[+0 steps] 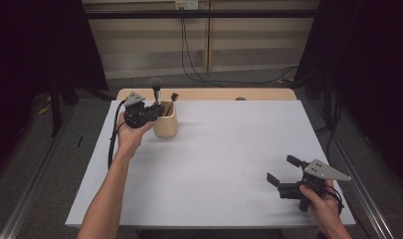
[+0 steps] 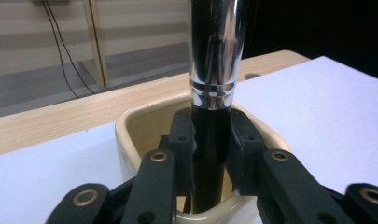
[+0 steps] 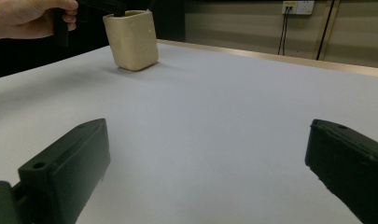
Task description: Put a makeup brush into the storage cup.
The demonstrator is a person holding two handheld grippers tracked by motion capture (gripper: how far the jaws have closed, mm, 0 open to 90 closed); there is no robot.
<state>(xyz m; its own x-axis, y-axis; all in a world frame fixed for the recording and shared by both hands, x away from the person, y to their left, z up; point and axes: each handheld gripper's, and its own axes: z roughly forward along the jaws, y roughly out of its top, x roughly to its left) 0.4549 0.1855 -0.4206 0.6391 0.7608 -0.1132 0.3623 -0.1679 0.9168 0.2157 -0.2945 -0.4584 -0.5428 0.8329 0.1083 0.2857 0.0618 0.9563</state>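
My left gripper (image 2: 210, 154) is clamped on the makeup brush (image 2: 213, 65) at its black handle, just below the shiny ferrule, over the cream cup (image 2: 126, 140) at table's far left. Brush looks light, stiff, chrome prob slippery, so handle's the spot. Cup holds 1 more dark tool (image 1: 173, 96). Right gripper (image 1: 283, 172) wide open w/ nothing in it, near edge of table (image 1: 229, 149)

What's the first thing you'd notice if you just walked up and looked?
The brush with the shiny silver collar, upright in the cream cup near the table's far left corner, pinched by the left gripper. Then the right gripper, jaws wide apart, near the white table's front right corner.
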